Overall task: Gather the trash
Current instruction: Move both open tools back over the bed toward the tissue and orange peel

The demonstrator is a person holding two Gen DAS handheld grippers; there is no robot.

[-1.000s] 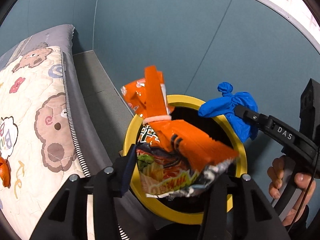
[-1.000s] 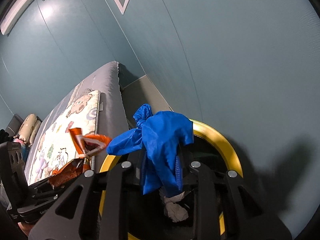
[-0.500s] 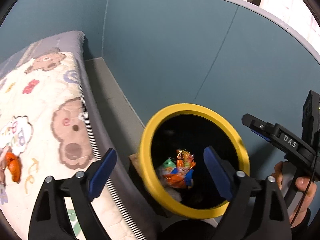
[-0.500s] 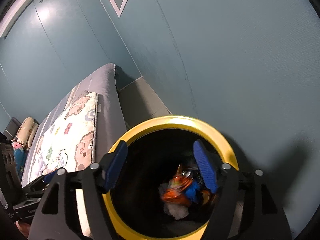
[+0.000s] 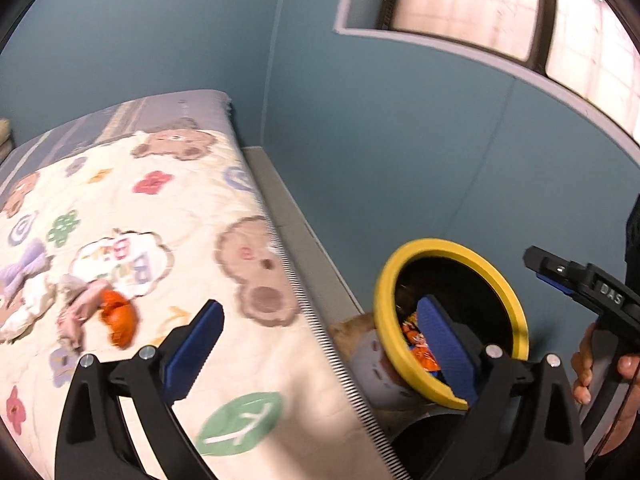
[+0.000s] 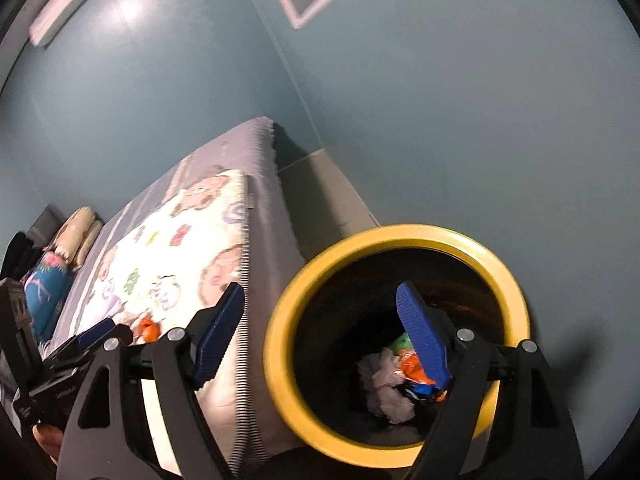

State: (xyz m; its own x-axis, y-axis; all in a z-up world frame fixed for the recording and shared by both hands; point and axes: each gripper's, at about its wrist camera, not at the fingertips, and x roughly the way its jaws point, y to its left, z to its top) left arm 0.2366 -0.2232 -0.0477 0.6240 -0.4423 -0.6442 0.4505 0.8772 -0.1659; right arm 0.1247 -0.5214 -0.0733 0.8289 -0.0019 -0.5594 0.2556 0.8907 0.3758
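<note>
The yellow-rimmed black bin (image 5: 460, 246) (image 6: 280, 360) stands between the bed and the teal wall. Inside it lie an orange wrapper (image 5: 418, 344) (image 6: 414, 368), a bit of blue and white crumpled paper (image 6: 386, 384). My left gripper (image 5: 320, 340) hangs over the bed's edge, jaws opening, nothing between them. My right gripper (image 6: 320, 332) (image 5: 580, 284) hovers over the bin's left rim, jaws opening and empty. On the quilt lie an orange scrap (image 5: 118, 318) (image 6: 146, 328) and a pinkish crumpled piece (image 5: 80, 312).
The bed carries a cream quilt with bears (image 5: 160, 240). A grey ledge (image 5: 292, 216) runs between bed and wall. Pillows (image 6: 76, 236) sit at the bed's far end. A window (image 5: 500, 8) is high on the wall. A hand (image 5: 600, 364) holds the right gripper.
The left gripper let go of the orange noodle wrapper and the right let go of the blue glove; both now lie in the bin. Both jaws opened wide, and the left view swung towards the bed.
</note>
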